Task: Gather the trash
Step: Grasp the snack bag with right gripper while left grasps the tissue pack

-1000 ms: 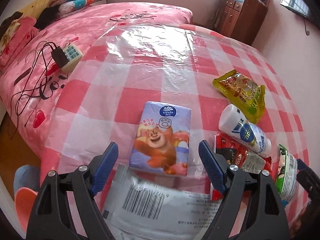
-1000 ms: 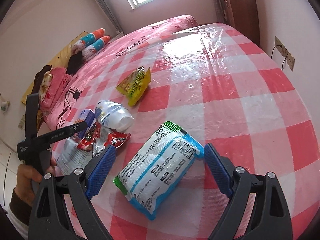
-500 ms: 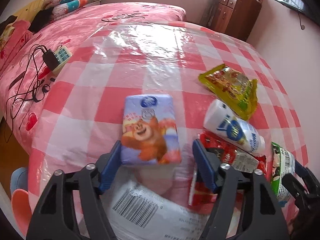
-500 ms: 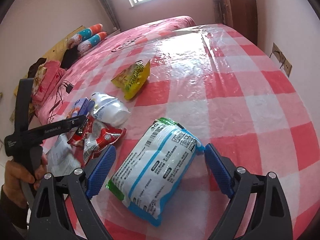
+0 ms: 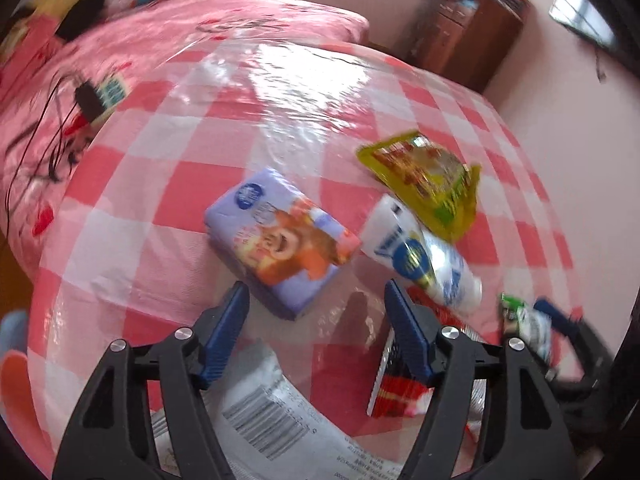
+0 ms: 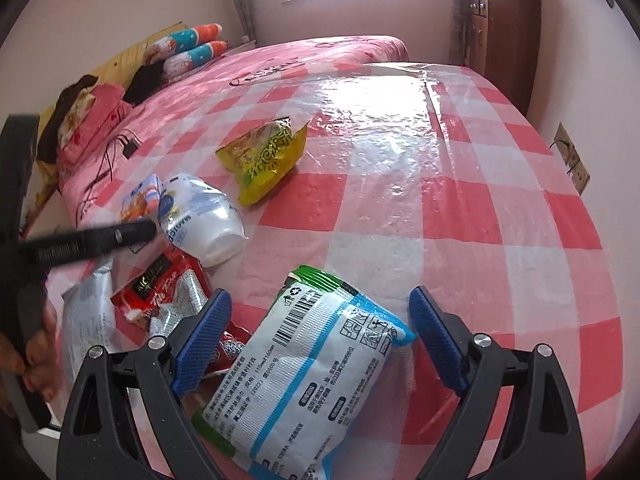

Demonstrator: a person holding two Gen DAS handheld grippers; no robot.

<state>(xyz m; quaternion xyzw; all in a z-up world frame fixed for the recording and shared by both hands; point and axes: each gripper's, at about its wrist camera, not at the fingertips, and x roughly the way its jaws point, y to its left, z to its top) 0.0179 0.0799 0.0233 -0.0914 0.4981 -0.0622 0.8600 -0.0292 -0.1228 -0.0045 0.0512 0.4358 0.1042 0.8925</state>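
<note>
The left gripper (image 5: 316, 320), jaws opening and empty, hovers just short of a purple tissue pack (image 5: 280, 240). A blurred white bottle (image 5: 420, 256), perhaps yogurt, lies beside it on the checked bench (image 5: 160, 184).

The white-and-blue wet-wipe pack (image 6: 316, 364) carries a barcode and "(2022)".

Left view motion-blurred, grey mailer (image 5: 272, 412) cut off at bottom edge, red wrapper (image 5: 400, 384) partly behind claw

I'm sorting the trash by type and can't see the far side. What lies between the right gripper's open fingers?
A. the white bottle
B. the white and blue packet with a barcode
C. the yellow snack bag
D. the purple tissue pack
B: in the right wrist view the white and blue packet lies between the pads of the right gripper, untouched.
</note>
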